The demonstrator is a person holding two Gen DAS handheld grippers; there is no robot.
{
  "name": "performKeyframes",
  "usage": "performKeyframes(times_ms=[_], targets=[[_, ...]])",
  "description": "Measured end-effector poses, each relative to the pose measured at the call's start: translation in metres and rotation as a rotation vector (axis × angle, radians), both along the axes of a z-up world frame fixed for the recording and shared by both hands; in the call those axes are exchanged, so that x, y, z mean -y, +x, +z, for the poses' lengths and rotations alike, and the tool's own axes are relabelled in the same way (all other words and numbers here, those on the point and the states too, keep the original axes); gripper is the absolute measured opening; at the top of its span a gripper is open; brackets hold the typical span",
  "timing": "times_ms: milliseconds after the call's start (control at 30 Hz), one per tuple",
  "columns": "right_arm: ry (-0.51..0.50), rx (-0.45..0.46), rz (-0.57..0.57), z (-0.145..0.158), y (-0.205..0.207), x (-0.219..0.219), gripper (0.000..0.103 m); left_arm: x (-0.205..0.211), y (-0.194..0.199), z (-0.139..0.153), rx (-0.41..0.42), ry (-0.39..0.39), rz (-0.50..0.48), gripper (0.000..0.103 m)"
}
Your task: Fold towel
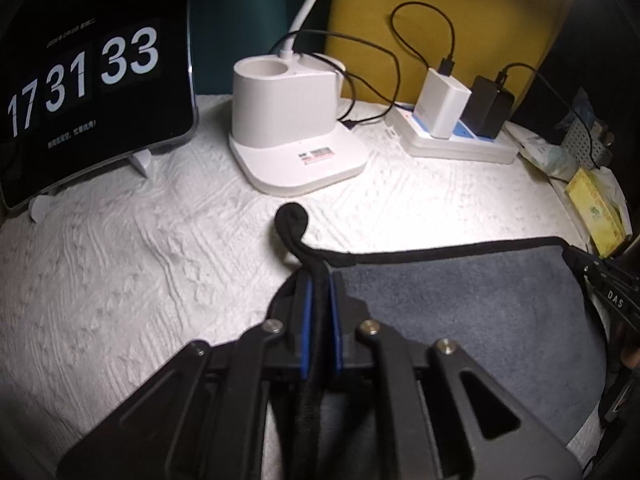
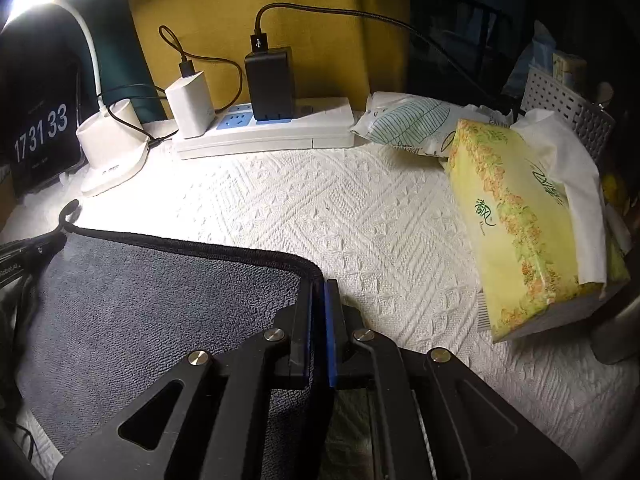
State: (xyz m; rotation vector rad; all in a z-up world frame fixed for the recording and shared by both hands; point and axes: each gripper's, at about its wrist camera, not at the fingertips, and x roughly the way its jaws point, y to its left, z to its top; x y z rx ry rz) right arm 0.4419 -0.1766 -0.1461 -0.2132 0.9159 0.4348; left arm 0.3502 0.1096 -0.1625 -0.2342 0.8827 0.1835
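Pinching the grey towel [image 1: 460, 312] at both far corners: left gripper [image 1: 320, 280] clenched on the black hem near the hanging loop [image 1: 291, 216], right gripper [image 2: 319, 284] clenched on the opposite corner; towel lies on the white textured cloth [image 2: 380, 220] w/ its far edge stretched btwn them. Risks, judged: thin hem slipping from a pad mid-fold; uneven travel skewing the edges; a wide swing clipping the tissue pack [image 2: 520, 232] or power strip [image 2: 264, 136].
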Motion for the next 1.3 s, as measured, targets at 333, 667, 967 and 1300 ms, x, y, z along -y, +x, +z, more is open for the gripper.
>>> performKeyframes(times_ms=[333, 667, 967, 1300], targets=[[0.008, -0.009, -0.005, -0.001, 0.001, 0.001, 0.007, 0.0, 0.005, -0.002, -0.013, 0.023, 0.0, 0.011], [-0.002, -0.006, -0.029, 0.001, 0.001, 0.004, 0.028, 0.004, 0.002, 0.002, -0.031, 0.038, 0.012, 0.021], [-0.004, 0.011, -0.037, 0.012, -0.01, 0.008, 0.049, 0.006, -0.012, 0.011, -0.011, 0.028, 0.027, 0.076], [0.001, 0.026, -0.033, 0.027, -0.031, 0.008, 0.053, 0.011, -0.036, 0.028, 0.025, 0.014, 0.02, 0.081]])
